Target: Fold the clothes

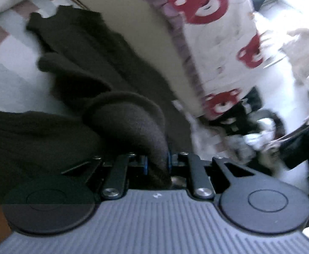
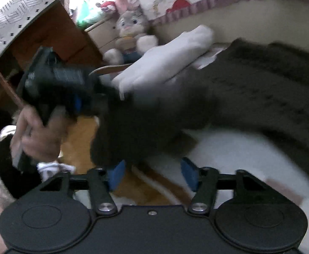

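A dark brown knitted garment (image 1: pixel 86 67) lies spread across a bed (image 1: pixel 4 80) covered in a pale sheet with faint brown checks. Seen from the left wrist camera, the garment reaches from the near edge of the bed toward the far side, where a beige headboard or wall panel (image 1: pixel 120 21) rises behind it. A rolled fold of the same knit curves down into the left gripper (image 1: pixel 157 162), whose fingers are closed tightly on the cloth, with the blue pads (image 1: pixel 168 158) pressing it from both sides. To the right of the garment a white blanket printed with red bear faces (image 1: pixel 213 21) hangs with a purple ruffled trim; this part of the view is blurred. From the right wrist camera, the right gripper (image 2: pixel 153 170) has its fingers wide apart, and its blue pads (image 2: pixel 189 174) hold nothing; a lobe of the brown knit hangs just ahead of the left pad, and whether it touches is unclear. Beyond it, the left gripper (image 2: pixel 57 84) is seen from outside, held in a person's bare hand (image 2: pixel 38 135) near the bed's edge, with the knit bunched against it. A white cloth (image 2: pixel 165 59) lies at the far side of the garment. A grey plush rabbit (image 2: pixel 129 31) sits against a wooden cabinet (image 2: pixel 50 31) past the bed, above an orange-brown floor (image 2: pixel 80 135).
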`<state>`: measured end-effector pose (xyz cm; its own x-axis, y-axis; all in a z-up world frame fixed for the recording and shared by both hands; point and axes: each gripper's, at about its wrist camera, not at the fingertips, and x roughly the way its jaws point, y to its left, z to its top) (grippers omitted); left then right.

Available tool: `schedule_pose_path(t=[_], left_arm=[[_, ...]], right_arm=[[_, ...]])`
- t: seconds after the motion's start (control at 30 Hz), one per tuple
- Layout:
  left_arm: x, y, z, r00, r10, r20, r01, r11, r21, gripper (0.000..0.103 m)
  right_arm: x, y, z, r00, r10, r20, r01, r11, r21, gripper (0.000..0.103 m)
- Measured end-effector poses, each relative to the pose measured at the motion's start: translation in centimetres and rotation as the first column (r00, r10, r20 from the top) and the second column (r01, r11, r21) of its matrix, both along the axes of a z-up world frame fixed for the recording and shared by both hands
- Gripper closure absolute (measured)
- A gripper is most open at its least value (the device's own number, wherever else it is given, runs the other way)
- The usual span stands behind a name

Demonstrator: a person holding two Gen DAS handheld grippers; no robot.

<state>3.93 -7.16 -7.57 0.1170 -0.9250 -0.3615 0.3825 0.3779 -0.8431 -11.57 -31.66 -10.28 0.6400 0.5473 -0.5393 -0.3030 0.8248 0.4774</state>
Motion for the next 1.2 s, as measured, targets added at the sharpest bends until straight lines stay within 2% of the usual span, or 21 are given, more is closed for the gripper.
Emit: schedule_pose_path(t=[0.07, 0.1, 0.17, 0.23, 0.27, 0.3, 0.33, 0.4, 0.43, 0.5, 0.53, 0.63, 0.7, 0.77, 0.83, 0.87, 0.97, 1.07, 1.1, 1.13, 1.2], left_arm=[[-0.1, -0.2, -0.5, 0.998, -0.004, -0.068, -0.002, 0.996, -0.090, 0.088], [-0.1, -0.3, -1.1, 0.993, -0.006, -0.119, -0.012, 0.989, -0.149, 0.088], [-0.1, -0.3, -2.3, 0.979, -0.005, -0.206, -0.050, 0.964, -0.262, 0.088], [0.1, 0.1, -2.9, 0.972, 0.018, -0.233, -0.096, 0.940, -0.329, 0.088], [0.3, 0.4, -2.9, 0.971, 0.034, -0.237, -0.117, 0.929, -0.350, 0.088], [0.5, 0.9, -2.8, 0.971, 0.054, -0.232, -0.136, 0.925, -0.354, 0.088], [0.7, 1.4, -2.8, 0.971, 0.074, -0.229, -0.153, 0.923, -0.353, 0.088], [0.9, 2.2, -2.8, 0.967, 0.105, -0.233, -0.174, 0.939, -0.298, 0.088], [0.8, 2.4, -2.9, 0.967, 0.121, -0.223, -0.176, 0.954, -0.242, 0.085], [0.5, 2.1, -3.2, 0.974, 0.131, -0.187, -0.147, 0.986, -0.078, 0.083], [0.3, 1.7, -3.2, 0.979, 0.110, -0.170, -0.111, 0.994, 0.003, 0.075], [-1.4, -0.9, -2.6, 0.999, 0.005, -0.051, 0.004, 0.982, 0.188, 0.067], [-2.4, -1.8, -1.2, 0.997, -0.050, 0.053, 0.035, 0.969, 0.245, 0.067], [-3.2, -2.3, 0.4, 0.980, -0.102, 0.169, 0.051, 0.959, 0.280, 0.062], [-3.1, -2.0, 1.9, 0.970, -0.108, 0.217, 0.048, 0.963, 0.265, 0.060], [-2.6, -1.5, 2.5, 0.972, -0.093, 0.214, 0.038, 0.968, 0.247, 0.059], [-1.4, 0.5, 3.1, 0.982, -0.005, 0.191, -0.030, 0.983, 0.181, 0.056], [-0.6, 1.5, 3.2, 0.974, 0.082, 0.210, -0.118, 0.979, 0.166, 0.050], [-0.6, 1.5, 3.1, 0.966, 0.109, 0.234, -0.151, 0.974, 0.172, 0.050], [-1.0, 1.4, 3.1, 0.944, 0.142, 0.298, -0.204, 0.961, 0.189, 0.049], [-2.2, 0.7, 2.6, 0.876, 0.146, 0.460, -0.288, 0.922, 0.257, 0.048]], right_arm=[[-0.2, 1.8, 0.1, 0.998, 0.049, 0.038, -0.048, 0.999, -0.017, 0.031], [-0.2, 2.4, 0.0, 0.997, 0.047, 0.053, -0.045, 0.999, -0.023, 0.027], [0.2, 2.9, 0.0, 0.997, -0.015, 0.074, 0.018, 0.999, -0.028, 0.018], [0.3, 2.4, 0.2, 0.991, -0.104, 0.086, 0.107, 0.994, -0.030, 0.018], [0.3, 2.2, 0.3, 0.985, -0.147, 0.092, 0.151, 0.988, -0.031, 0.037], [0.4, 2.0, 0.3, 0.977, -0.191, 0.098, 0.195, 0.980, -0.031, 0.082], [0.4, 1.8, 0.4, 0.967, -0.234, 0.104, 0.238, 0.971, -0.032, 0.085], [-1.0, 1.5, 2.1, 0.945, -0.281, 0.165, 0.299, 0.949, -0.099, 0.086], [-1.9, 1.5, 3.3, 0.933, -0.297, 0.204, 0.330, 0.932, -0.150, 0.086], [-3.5, 1.5, 5.7, 0.902, -0.336, 0.270, 0.401, 0.883, -0.242, 0.086], [-3.9, 1.8, 6.4, 0.891, -0.345, 0.296, 0.428, 0.857, -0.288, 0.086], [-4.1, 3.3, 6.9, 0.870, -0.344, 0.352, 0.476, 0.770, -0.424, 0.086], [-3.9, 3.9, 6.5, 0.872, -0.334, 0.357, 0.480, 0.724, -0.495, 0.086], [-4.3, 3.6, 6.4, 0.878, -0.336, 0.342, 0.471, 0.733, -0.490, 0.086], [-4.7, 2.8, 6.6, 0.880, -0.348, 0.324, 0.465, 0.771, -0.435, 0.087], [-4.8, 2.8, 6.6, 0.885, -0.322, 0.335, 0.448, 0.785, -0.428, 0.087], [-4.7, 4.6, 6.3, 0.898, -0.150, 0.415, 0.358, 0.796, -0.487, 0.086], [-5.1, 5.7, 5.9, 0.929, 0.064, 0.366, 0.148, 0.840, -0.522, 0.086], [-5.1, 5.9, 5.6, 0.940, 0.113, 0.322, 0.082, 0.842, -0.533, 0.086], [-5.1, 6.2, 5.1, 0.950, 0.145, 0.278, 0.034, 0.834, -0.551, 0.086], [-5.2, 6.4, 4.3, 0.959, 0.179, 0.222, -0.022, 0.822, -0.569, 0.086]])
